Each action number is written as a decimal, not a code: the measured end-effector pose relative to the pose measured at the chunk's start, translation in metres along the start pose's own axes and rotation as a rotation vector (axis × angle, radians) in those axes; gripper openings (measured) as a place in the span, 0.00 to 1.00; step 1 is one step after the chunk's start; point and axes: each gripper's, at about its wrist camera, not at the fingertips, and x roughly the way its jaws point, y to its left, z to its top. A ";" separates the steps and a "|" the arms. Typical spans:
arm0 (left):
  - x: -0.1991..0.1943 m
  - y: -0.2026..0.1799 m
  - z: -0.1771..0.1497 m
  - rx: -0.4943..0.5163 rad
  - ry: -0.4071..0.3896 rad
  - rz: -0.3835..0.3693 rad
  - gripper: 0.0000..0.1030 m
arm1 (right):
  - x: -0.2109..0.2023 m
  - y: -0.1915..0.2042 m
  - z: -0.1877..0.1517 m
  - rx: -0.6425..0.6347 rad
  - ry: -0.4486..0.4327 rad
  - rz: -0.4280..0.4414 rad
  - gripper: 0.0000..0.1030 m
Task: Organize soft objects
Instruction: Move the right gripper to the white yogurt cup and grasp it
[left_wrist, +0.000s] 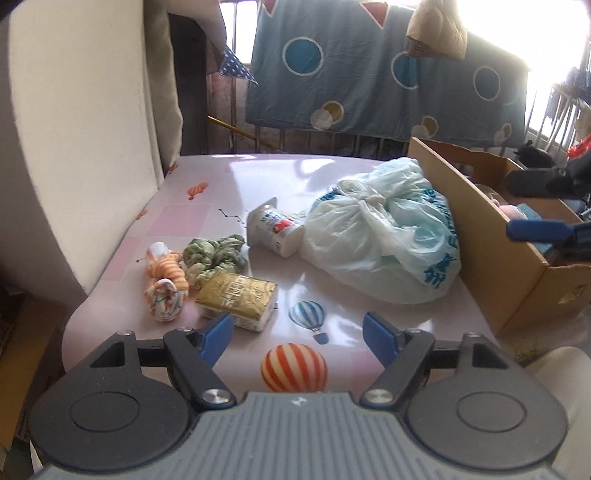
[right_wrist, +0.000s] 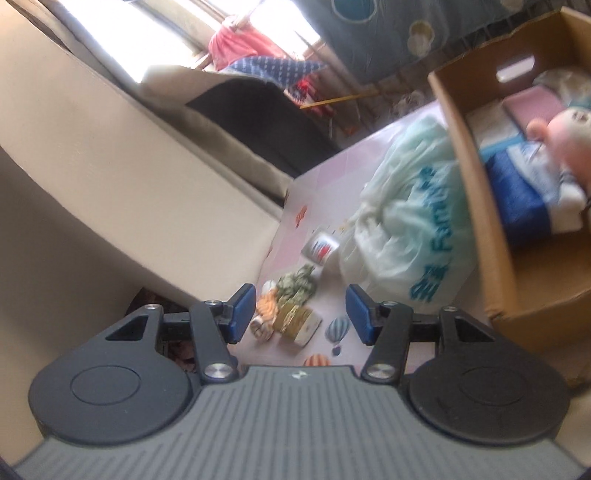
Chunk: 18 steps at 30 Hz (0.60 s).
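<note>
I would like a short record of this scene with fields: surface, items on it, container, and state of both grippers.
surface: pink glossy table printed with balloons
items on table: tied pale green plastic bag; white squeeze tube lying down; crumpled green cloth; orange striped socks; gold tissue pack
container: brown cardboard box to the right of the bag, already holding a soft doll and blue-white fabric
left gripper: jaws open, nothing between them
right gripper: jaws open, nothing between them
</note>
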 end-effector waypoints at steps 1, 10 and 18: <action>-0.002 0.001 -0.003 0.000 -0.011 0.012 0.76 | 0.006 0.001 -0.003 0.006 0.012 0.007 0.52; -0.010 0.008 -0.013 -0.003 -0.063 0.035 0.72 | 0.033 -0.014 -0.014 0.092 0.081 0.050 0.52; -0.008 0.009 -0.005 -0.008 -0.111 0.024 0.64 | 0.041 -0.006 -0.011 0.072 0.112 0.058 0.52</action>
